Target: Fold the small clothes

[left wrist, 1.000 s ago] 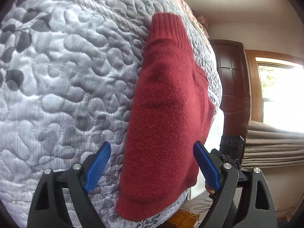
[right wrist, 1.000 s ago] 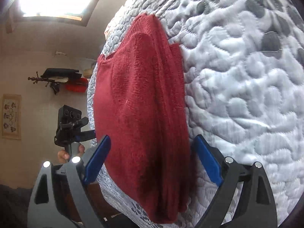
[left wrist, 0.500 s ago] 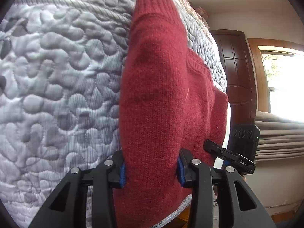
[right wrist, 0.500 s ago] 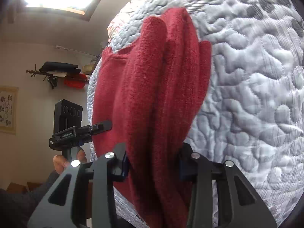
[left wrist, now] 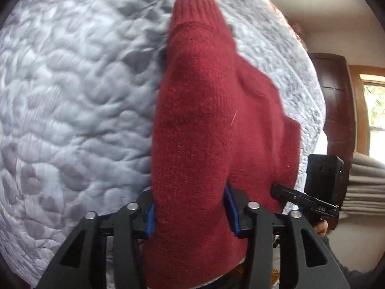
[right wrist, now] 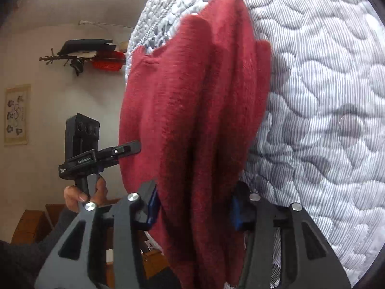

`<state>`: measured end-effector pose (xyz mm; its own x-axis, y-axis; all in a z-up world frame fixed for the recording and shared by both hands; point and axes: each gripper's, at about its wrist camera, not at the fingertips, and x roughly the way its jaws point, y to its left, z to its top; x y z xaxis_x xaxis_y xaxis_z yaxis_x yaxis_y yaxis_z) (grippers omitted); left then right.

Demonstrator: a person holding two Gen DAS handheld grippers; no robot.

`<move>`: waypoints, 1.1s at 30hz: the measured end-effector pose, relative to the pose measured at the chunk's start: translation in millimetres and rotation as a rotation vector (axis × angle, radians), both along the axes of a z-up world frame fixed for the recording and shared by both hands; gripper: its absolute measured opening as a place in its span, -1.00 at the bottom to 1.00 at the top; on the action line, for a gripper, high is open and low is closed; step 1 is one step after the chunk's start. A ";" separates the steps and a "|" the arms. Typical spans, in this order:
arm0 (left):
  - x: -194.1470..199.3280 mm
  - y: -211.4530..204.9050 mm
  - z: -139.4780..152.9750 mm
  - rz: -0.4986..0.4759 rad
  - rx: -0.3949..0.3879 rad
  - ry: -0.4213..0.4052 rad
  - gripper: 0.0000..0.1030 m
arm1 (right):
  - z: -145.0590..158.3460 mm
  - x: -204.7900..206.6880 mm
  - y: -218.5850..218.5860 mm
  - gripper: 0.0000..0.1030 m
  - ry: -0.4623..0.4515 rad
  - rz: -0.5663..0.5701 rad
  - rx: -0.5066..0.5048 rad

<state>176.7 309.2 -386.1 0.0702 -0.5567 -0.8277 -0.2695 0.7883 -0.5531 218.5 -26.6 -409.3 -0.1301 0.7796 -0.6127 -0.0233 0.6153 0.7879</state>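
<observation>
Pinching bunched folds of the dark red knitted wool sweater (left wrist: pixel 207 130), the left gripper (left wrist: pixel 190 214) and right gripper (right wrist: pixel 193 208) each clamp it above the pale grey quilted bedspread (left wrist: pixel 72 110).

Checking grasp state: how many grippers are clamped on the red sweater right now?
2. The left gripper pinches bunched knit at one near edge of the red sweater; the right gripper pinches the other, over the quilt.
</observation>
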 end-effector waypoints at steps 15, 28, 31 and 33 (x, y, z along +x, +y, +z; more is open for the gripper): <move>-54.3 -62.1 70.8 -0.119 0.144 -0.296 0.41 | 53.5 41.8 38.6 -0.59 -0.322 0.106 -0.258; -49.2 -88.2 47.2 -0.162 0.163 -0.346 0.72 | 94.0 -19.6 12.0 -0.72 -0.361 0.161 -0.212; -50.4 -84.8 47.4 -0.142 0.146 -0.343 0.72 | 86.2 -61.8 31.6 -0.72 -0.343 0.265 -0.233; -50.7 -86.0 46.9 -0.140 0.149 -0.344 0.72 | 62.7 -72.9 29.0 -0.83 -0.312 0.273 -0.307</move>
